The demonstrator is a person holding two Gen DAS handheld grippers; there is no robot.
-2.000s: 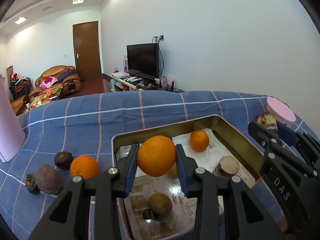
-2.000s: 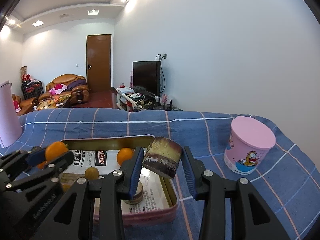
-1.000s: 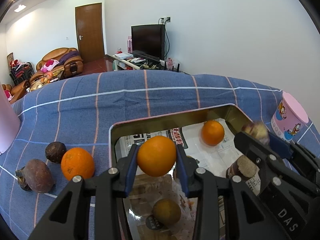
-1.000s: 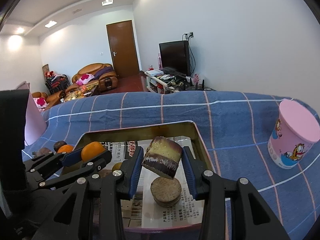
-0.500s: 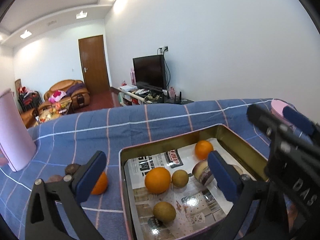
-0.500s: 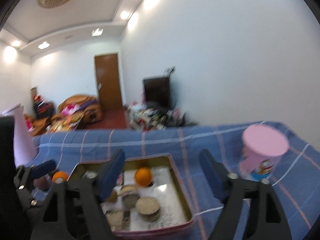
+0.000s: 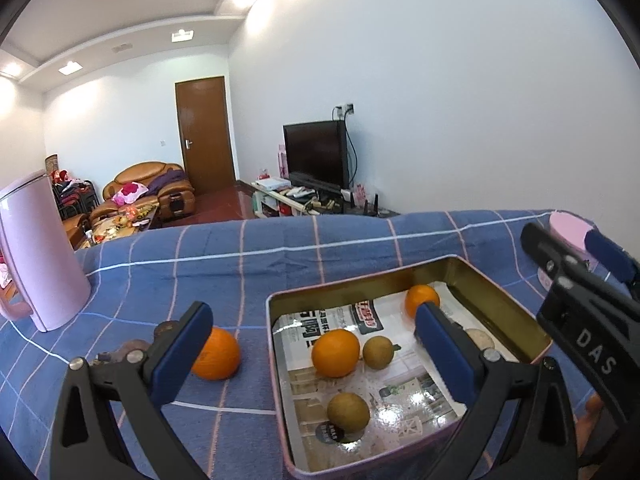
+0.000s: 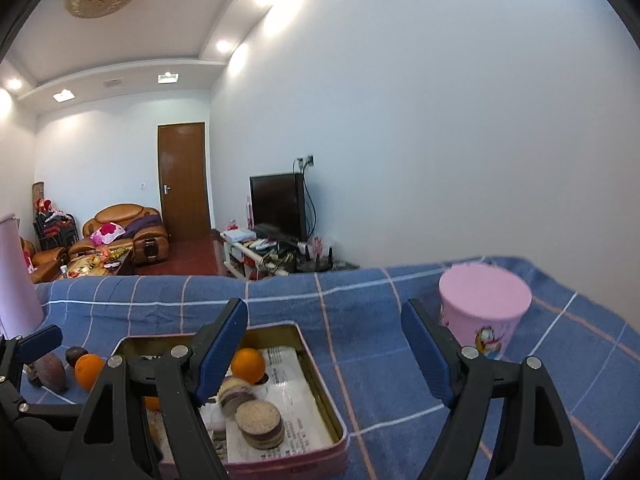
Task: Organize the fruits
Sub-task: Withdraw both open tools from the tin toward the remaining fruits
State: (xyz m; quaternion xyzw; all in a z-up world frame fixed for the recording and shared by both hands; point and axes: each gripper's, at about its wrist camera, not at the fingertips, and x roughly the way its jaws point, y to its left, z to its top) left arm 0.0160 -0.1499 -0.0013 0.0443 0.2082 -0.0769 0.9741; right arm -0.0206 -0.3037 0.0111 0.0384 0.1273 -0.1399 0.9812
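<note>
Left wrist view: my left gripper (image 7: pixel 310 340) is spread wide, holding nothing. A large orange (image 7: pixel 335 353) lies in the tin (image 7: pixel 500 292) below, between the fingers; another orange (image 7: pixel 216 353) sits outside on the cloth. My right gripper (image 8: pixel 324 350) gapes empty above the tin's right edge.

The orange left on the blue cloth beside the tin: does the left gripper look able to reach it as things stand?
Probably yes. The left gripper is open and empty, and the orange lies bare on the cloth just outside the tin, nothing covering it.
</note>
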